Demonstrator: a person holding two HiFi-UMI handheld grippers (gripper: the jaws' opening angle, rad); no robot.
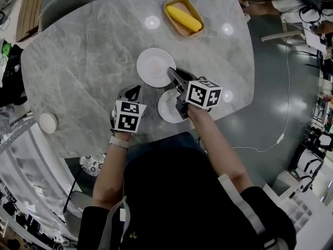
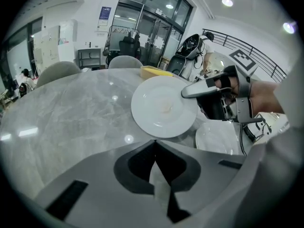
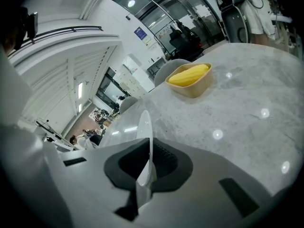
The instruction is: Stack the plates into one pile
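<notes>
A large white plate [image 1: 153,66] lies in the middle of the grey marble table [image 1: 78,61]. My right gripper [image 1: 172,72] is shut on its right rim. In the right gripper view the rim [image 3: 144,122] runs edge-on between the jaws. In the left gripper view that plate [image 2: 161,108] looks tilted, with its gripped side a little raised. A smaller white plate [image 1: 167,108] rests on the table under my right gripper [image 2: 190,91], close to the front edge. My left gripper [image 1: 133,90] hovers to the left of the smaller plate [image 2: 216,137], shut with nothing in it.
A yellow tray [image 1: 176,24] holding a yellow oblong thing [image 1: 183,17] stands at the far side of the table. A small white disc [image 1: 48,122] sits near the left front edge. Chairs stand beyond the far edge, and cables lie on the floor at the right.
</notes>
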